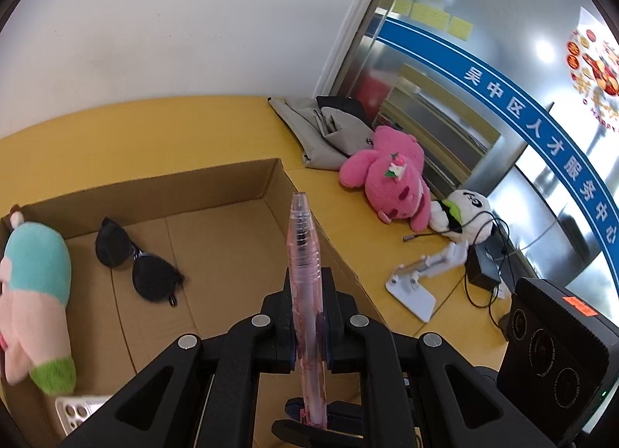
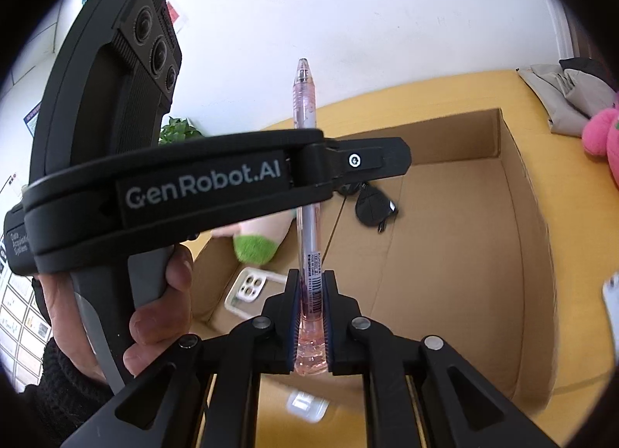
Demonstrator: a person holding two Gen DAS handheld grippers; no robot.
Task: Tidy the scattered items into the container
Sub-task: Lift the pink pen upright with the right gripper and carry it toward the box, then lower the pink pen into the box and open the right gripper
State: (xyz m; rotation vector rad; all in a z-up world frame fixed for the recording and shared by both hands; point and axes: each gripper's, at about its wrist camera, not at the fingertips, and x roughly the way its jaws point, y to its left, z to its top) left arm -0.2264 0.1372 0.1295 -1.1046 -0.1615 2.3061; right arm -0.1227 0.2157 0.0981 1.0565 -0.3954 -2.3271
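With both the left gripper (image 1: 307,285) and the right gripper (image 2: 311,285) clamped on the pink pen (image 2: 308,192) at frame centre, above the cardboard box (image 2: 514,192), one should let go before the other lowers it inside.

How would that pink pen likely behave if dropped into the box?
The pink pen looks stiff: it juts out straight from the left gripper. Its smooth round barrel would probably roll on the cardboard box floor. Likely light: thin clear plastic.
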